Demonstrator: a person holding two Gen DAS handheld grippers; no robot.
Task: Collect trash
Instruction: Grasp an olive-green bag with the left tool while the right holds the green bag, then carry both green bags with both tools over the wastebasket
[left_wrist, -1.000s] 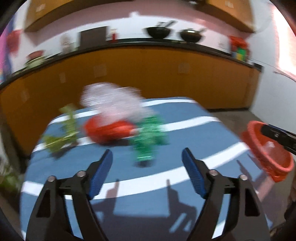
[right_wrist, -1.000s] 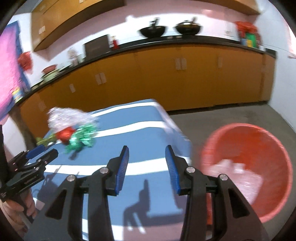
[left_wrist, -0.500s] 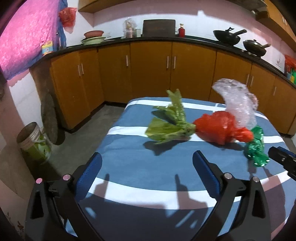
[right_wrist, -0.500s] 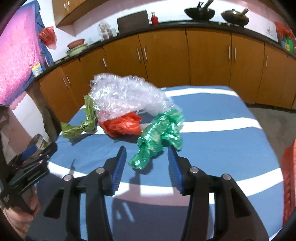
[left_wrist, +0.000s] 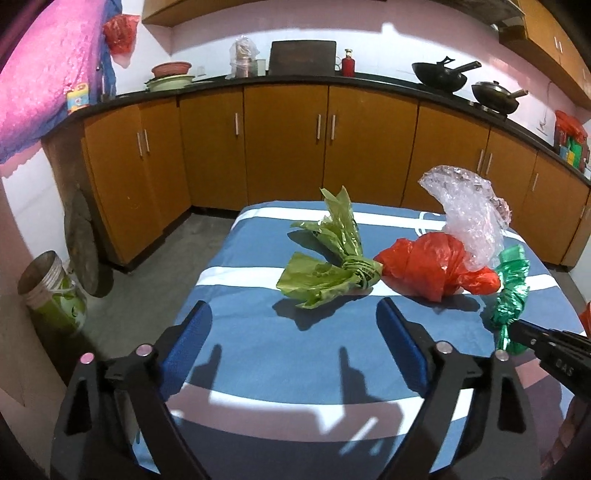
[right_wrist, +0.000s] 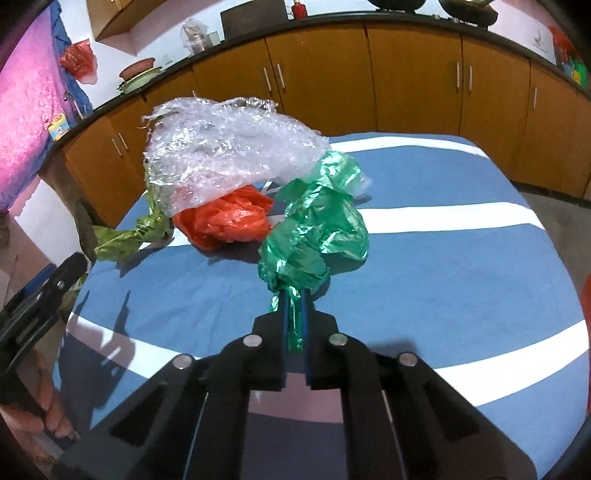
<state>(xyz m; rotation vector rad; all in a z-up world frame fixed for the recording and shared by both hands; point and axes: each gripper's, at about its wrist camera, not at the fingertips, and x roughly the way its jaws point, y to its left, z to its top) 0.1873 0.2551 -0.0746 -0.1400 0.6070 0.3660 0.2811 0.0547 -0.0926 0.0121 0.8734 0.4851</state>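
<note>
Several crumpled plastic bags lie on a blue table with white stripes (left_wrist: 280, 354). My right gripper (right_wrist: 294, 299) is shut on the near end of the shiny green bag (right_wrist: 314, 229), which also shows in the left wrist view (left_wrist: 511, 291). Behind it lie a red bag (right_wrist: 225, 218), clear bubble wrap (right_wrist: 229, 147) and an olive green bag (right_wrist: 125, 236). My left gripper (left_wrist: 295, 317) is open and empty, just in front of the olive green bag (left_wrist: 328, 266), with the red bag (left_wrist: 432, 269) and bubble wrap (left_wrist: 469, 214) to its right.
Orange kitchen cabinets (left_wrist: 284, 147) run behind the table under a dark counter with pans (left_wrist: 443, 75). A glass jar (left_wrist: 51, 295) stands on the floor at left. An orange edge (right_wrist: 585, 299) shows at the far right.
My right gripper moved forward and shut on the green bag's near end. My left gripper moved slightly closer to the olive green bag and stayed open.
</note>
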